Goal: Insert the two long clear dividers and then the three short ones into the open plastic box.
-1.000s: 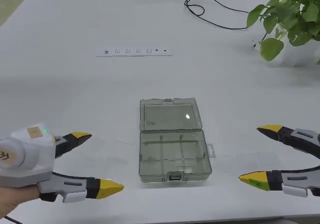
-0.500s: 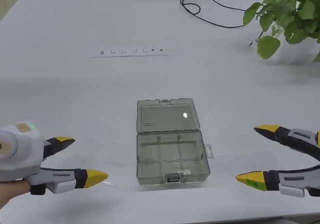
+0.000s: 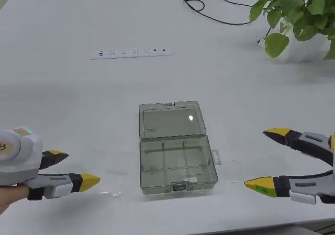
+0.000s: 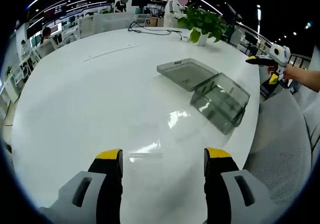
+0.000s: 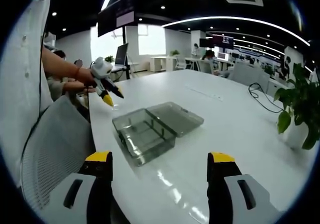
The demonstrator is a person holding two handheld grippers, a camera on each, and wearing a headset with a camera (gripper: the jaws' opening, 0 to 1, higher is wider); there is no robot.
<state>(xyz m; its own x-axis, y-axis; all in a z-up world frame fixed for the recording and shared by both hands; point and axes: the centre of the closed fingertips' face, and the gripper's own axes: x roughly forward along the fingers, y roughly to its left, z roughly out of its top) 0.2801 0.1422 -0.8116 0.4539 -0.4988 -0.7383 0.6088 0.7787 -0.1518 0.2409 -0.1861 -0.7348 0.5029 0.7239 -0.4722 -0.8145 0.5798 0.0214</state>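
Seeing a lot more bare table point(image 3: 78, 99) between the open plastic box point(image 3: 157, 183) and the left gripper point(image 3: 78, 167) than a second ago. Reading that as the gripper drawn back toward the near-left edge, not just headset drift (though some of that too, judging by everything sliding a touch left in the head view). Box sitting mid-table, same spot, lid point(image 3: 170, 120) flopped flat behind it. Faint grid lines inside; can't tell whether seated dividers or just slot ribs. Looks like lining up on a clear divider point(image 4: 145, 151) lying flat just ahead of the left jaws, so guessing no pickup made yet. Maybe another clear strip point(image 3: 248, 167) just right of the box, too faint to swear on. Left jaws spread, nothing between them. Right gripper point(image 3: 257, 158) spread and empty too, parked right of the box about as before. Further out: power strip point(image 3: 131, 52), black cable point(image 3: 209, 7), potted plant point(image 3: 293, 15).
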